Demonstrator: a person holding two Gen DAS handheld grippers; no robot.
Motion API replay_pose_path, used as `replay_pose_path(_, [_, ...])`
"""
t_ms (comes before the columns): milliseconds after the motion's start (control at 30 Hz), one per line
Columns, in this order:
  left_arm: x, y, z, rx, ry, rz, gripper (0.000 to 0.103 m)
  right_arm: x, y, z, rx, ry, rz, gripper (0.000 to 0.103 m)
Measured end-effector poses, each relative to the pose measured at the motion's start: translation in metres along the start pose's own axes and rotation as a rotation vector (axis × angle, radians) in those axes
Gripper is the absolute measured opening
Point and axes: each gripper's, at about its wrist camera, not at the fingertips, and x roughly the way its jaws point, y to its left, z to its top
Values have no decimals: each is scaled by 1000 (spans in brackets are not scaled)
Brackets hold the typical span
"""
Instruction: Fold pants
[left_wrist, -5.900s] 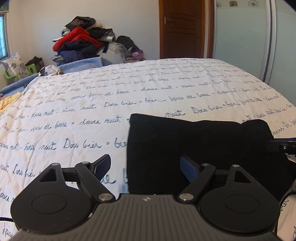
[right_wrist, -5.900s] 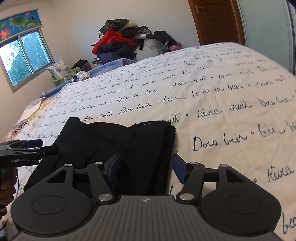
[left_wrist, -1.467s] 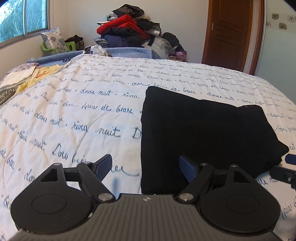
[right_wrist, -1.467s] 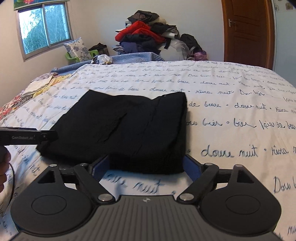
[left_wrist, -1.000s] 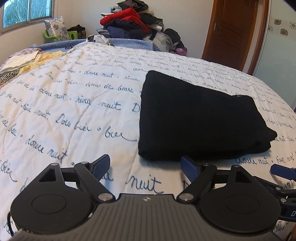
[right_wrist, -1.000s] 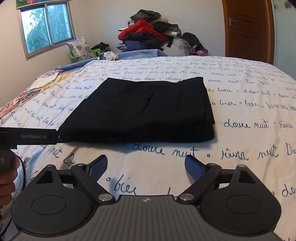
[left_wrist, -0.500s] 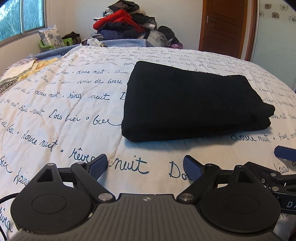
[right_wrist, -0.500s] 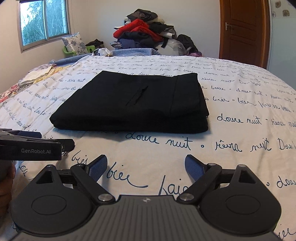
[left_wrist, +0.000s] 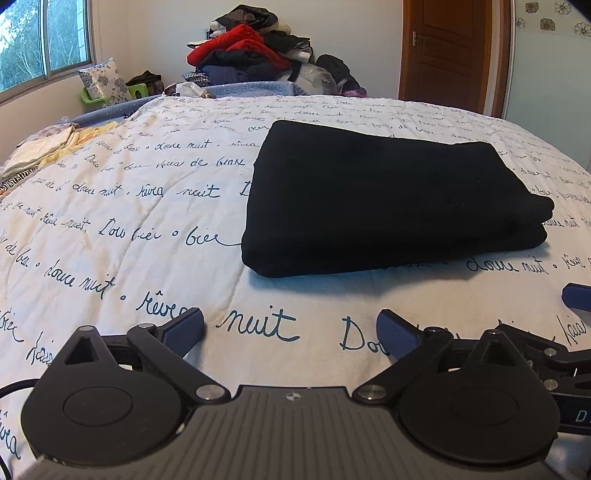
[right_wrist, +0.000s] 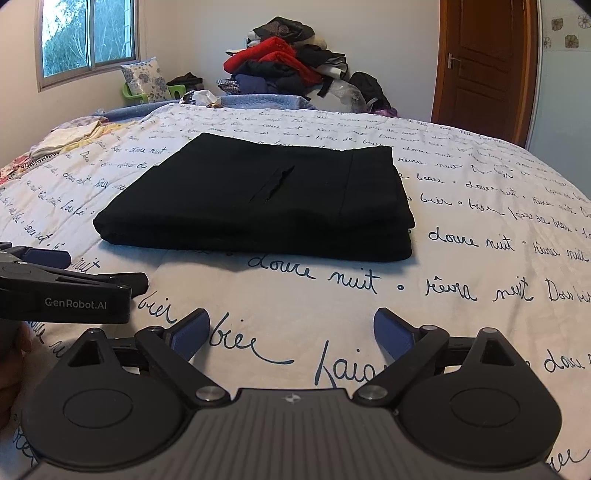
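The bed (left_wrist: 122, 206), under a white quilt with script lettering, fills both views, with bare quilt on all sides of the pants (left_wrist: 384, 199). They lie folded in a black rectangle at 12 o'clock from both grippers, stacked edges facing them. A clothes pile (right_wrist: 291, 70) sits at the far edge; a door (right_wrist: 484, 62) stands at 1 o'clock. The left gripper (left_wrist: 290, 328) and right gripper (right_wrist: 291, 330) hover side by side over bare quilt, fingers spread apart, holding nothing.
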Motion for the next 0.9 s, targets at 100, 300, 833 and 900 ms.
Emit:
replay_pose_path(100, [1, 1, -1, -7, 0, -2, 103, 1, 1, -1, -5, 3, -10, 100])
replay_pose_path(300, [2, 1, -3, -11, -5, 0, 103, 4, 3, -2, -16, 16, -29, 103])
replay_pose_path(833, [2, 2, -4, -22, -13, -2, 103, 7, 1, -4, -12, 29, -18, 103])
replay_pose_path(900, [2, 2, -4, -22, -13, -2, 103, 8, 0, -4, -8, 32, -13, 103])
